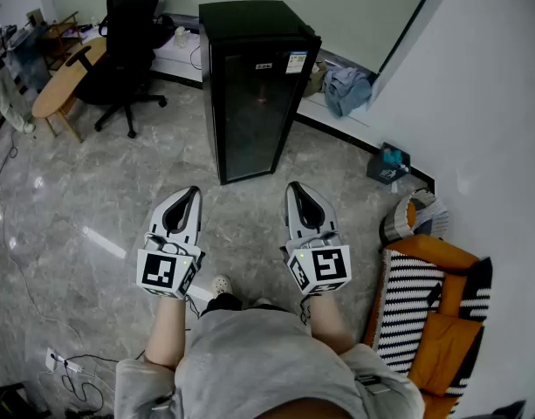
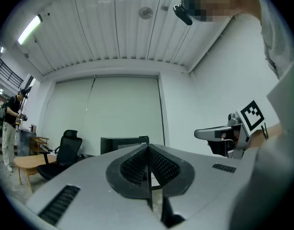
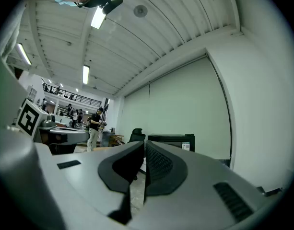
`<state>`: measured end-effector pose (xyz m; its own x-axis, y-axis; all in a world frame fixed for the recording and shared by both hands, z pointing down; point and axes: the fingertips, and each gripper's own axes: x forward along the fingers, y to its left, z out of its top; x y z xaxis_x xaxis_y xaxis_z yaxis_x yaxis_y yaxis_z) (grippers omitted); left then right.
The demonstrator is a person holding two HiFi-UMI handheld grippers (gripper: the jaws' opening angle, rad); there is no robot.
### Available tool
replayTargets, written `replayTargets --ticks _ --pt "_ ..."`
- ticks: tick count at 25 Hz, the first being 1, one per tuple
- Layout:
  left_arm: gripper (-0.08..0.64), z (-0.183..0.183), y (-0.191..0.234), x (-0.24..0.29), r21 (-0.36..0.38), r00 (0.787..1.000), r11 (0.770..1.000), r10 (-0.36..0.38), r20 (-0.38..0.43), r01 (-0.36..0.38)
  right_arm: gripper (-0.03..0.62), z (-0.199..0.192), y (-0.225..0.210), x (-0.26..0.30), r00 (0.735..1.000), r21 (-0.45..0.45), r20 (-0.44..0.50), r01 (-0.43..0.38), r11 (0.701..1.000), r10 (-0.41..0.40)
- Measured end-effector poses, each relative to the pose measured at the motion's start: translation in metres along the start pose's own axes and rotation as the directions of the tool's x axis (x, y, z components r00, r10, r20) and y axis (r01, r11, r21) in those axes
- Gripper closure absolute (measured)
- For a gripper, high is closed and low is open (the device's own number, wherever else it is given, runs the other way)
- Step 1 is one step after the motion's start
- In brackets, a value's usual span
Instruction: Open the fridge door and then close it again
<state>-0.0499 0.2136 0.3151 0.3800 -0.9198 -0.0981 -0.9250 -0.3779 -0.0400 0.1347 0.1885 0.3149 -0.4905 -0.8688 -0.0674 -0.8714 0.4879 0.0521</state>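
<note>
Grey polished floor (image 1: pixel 101 190) fills the room ahead of us, with a pale wall (image 1: pixel 363 7) at its far edge.

1. Fingers: the left gripper (image 1: pixel 191 192) has its fingers pressed together on nothing. The right gripper (image 1: pixel 295 188) likewise shows its fingers meeting at the tips, with nothing between them.
2. Pose: we hold both grippers side by side, roughly level and pointing forward, forearms drawn in close to the body.
3. Target: the fridge (image 1: pixel 254 94) stands well apart from both grippers, straight ahead and between their lines of aim. It is upright near the floor's far edge, back toward the wall. Its long axis is vertical, and its dark glass door is shut, facing us at a slight angle.
4. Judgement: neither hand is clearly nearer. We cannot make out a handle or the hinge side from here. An approach across the floor is required before either gripper can reach a door edge.

An office chair (image 1: pixel 127 42) and a wooden tabletop (image 1: pixel 62 81) stand toward the floor's far left corner.
</note>
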Motion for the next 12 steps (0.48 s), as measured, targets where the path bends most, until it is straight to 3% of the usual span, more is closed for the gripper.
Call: replayTargets --ticks 12 --pt "0.545 -0.003 0.021 0.01 -0.009 1.0 1.0 0.003 -0.027 -0.003 0.567 -0.001 0.006 0.021 1.0 -0.006 0.004 0.007 1.0 -0.007"
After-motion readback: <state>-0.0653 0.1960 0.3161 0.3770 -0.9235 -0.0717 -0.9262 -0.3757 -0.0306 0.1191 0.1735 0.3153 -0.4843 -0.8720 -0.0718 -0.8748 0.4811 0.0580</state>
